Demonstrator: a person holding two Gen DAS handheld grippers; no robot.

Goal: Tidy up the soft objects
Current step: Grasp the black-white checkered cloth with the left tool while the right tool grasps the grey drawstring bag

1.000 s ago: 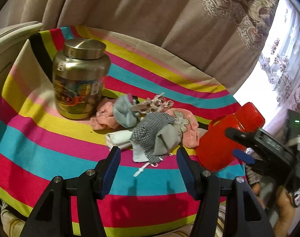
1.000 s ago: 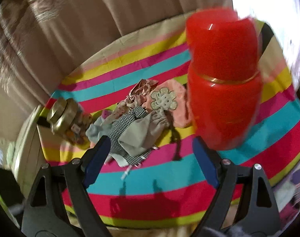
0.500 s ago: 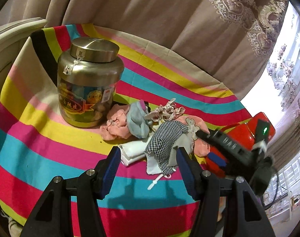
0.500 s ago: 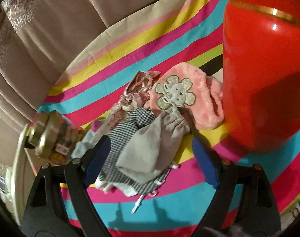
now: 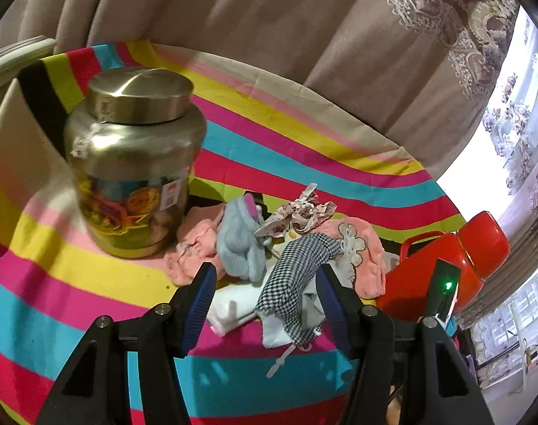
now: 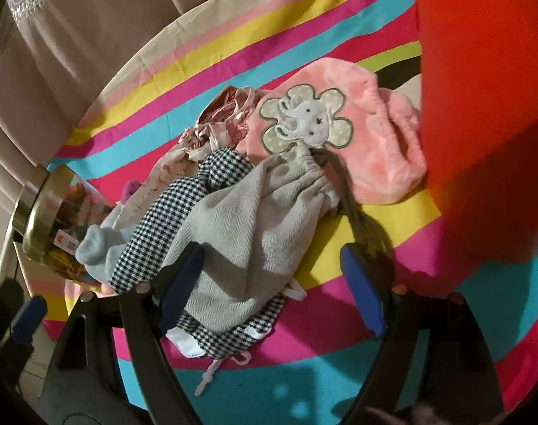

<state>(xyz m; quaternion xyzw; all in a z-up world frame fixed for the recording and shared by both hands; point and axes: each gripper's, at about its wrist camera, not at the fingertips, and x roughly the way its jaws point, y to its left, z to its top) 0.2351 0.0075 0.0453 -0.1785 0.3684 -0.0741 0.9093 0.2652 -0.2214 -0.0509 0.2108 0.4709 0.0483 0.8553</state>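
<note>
A heap of soft things lies on the striped cloth point(image 5: 92, 283): a grey drawstring bag point(image 6: 255, 219), a checked cloth point(image 5: 293, 276), a blue plush piece point(image 5: 239, 241), a pink fleece item with an elephant flower patch point(image 6: 339, 131), a ribbon bundle point(image 5: 297, 209) and a white cloth point(image 5: 233, 304). My left gripper point(image 5: 265, 276) hovers open at the near side of the heap, holding nothing. My right gripper point(image 6: 272, 258) is low over the grey bag. Its jaws are closing with the bag between them, and the right pad is still clear of the fabric.
A gold-lidded metal jar point(image 5: 134, 163) stands just left of the heap. A big red container point(image 6: 481, 106) stands close on the right, touching the pink fleece. Curtains hang behind the round table, and a white chair rail point(image 5: 14, 60) is at far left.
Both grippers have come closer to the heap. The right one dropped toward the grey bag with its jaws slightly narrower, and the red container slid to the right edge of its view.
</note>
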